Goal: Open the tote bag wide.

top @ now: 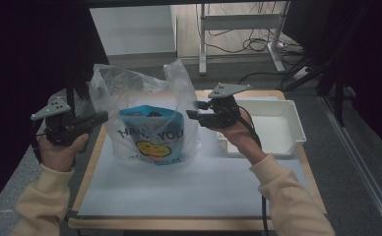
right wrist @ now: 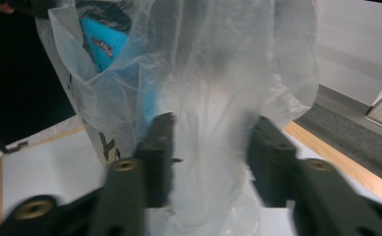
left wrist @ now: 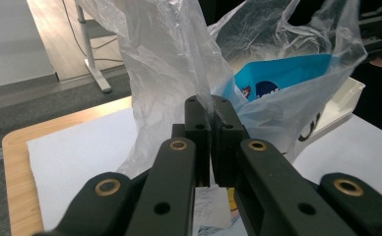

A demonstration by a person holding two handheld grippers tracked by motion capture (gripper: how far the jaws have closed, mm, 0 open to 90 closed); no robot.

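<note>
A clear plastic bag [top: 149, 88] stands on the white sheet with a blue snack packet [top: 152, 135] inside it. My left gripper [top: 103, 117] is at the bag's left handle, and in the left gripper view its jaws [left wrist: 211, 105] are shut on a pinch of the bag's film [left wrist: 169, 59], with the blue packet [left wrist: 282, 73] beyond. My right gripper [top: 191, 114] is at the bag's right handle. In the blurred right gripper view its jaws [right wrist: 211, 132] stand apart with the bag's film [right wrist: 218, 73] hanging between them, and the blue packet [right wrist: 100, 44] sits upper left.
A white tray [top: 290, 125] sits on the table's right side, close behind my right hand. The white sheet [top: 194, 182] covers most of the wooden tabletop [top: 88, 167]. Desk legs and cables lie on the floor beyond the far edge.
</note>
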